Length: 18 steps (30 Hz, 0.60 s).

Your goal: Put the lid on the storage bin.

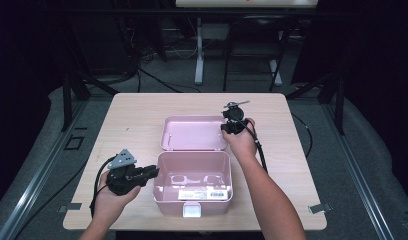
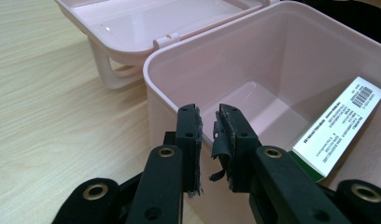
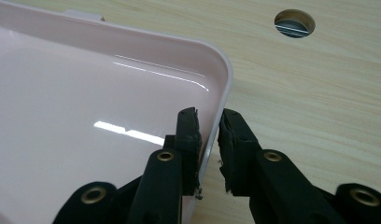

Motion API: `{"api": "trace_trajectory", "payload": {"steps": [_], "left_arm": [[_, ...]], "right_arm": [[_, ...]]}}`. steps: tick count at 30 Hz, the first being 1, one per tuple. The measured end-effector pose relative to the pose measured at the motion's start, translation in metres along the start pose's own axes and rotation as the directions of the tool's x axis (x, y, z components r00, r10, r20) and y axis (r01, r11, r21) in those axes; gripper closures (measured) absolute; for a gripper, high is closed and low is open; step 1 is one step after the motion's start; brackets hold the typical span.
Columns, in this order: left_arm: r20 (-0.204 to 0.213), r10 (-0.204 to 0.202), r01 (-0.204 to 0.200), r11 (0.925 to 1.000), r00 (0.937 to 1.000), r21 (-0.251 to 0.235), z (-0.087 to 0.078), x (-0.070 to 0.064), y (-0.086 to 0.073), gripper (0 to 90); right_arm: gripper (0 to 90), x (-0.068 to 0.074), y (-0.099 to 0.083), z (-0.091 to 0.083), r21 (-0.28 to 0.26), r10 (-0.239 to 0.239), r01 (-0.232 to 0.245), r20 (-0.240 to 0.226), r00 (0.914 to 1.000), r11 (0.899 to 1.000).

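Pale pink plastic storage box (image 1: 193, 182) sits open near the front edge of the light wooden bench (image 1: 132, 107), its hinged pink lid (image 1: 193, 132) lying flat behind it. Left gripper (image 1: 151, 173) at the box's left wall, jaws narrowly apart astride the rim (image 2: 172, 100), not clamped. Right gripper (image 1: 230, 129) at the lid's right edge; its jaws straddle the lid rim (image 3: 223, 77), one inside, one outside, whether they pinch it cannot be told. White barcode label (image 2: 335, 126) on the box's inner wall. Round cable hole (image 3: 294, 23) in the bench beyond the lid. Black cable (image 1: 260, 152) trails over the right forearm.
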State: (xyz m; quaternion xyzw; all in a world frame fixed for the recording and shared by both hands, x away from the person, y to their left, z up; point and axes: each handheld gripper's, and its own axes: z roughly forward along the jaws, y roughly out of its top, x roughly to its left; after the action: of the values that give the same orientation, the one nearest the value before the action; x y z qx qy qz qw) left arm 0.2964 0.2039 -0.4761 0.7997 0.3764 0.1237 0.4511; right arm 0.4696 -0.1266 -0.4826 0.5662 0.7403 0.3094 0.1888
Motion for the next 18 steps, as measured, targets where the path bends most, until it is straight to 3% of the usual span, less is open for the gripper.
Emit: {"api": "trace_trajectory", "payload": {"steps": [18], "left_arm": [[-0.002,0.003,-0.003,1.0,1.0,0.002,0.0,-0.001,0.0,78.7]], "right_arm": [[81.2,0.001,0.007,-0.02,-0.063,0.016,-0.017,-0.014,0.9998,0.998]]}}
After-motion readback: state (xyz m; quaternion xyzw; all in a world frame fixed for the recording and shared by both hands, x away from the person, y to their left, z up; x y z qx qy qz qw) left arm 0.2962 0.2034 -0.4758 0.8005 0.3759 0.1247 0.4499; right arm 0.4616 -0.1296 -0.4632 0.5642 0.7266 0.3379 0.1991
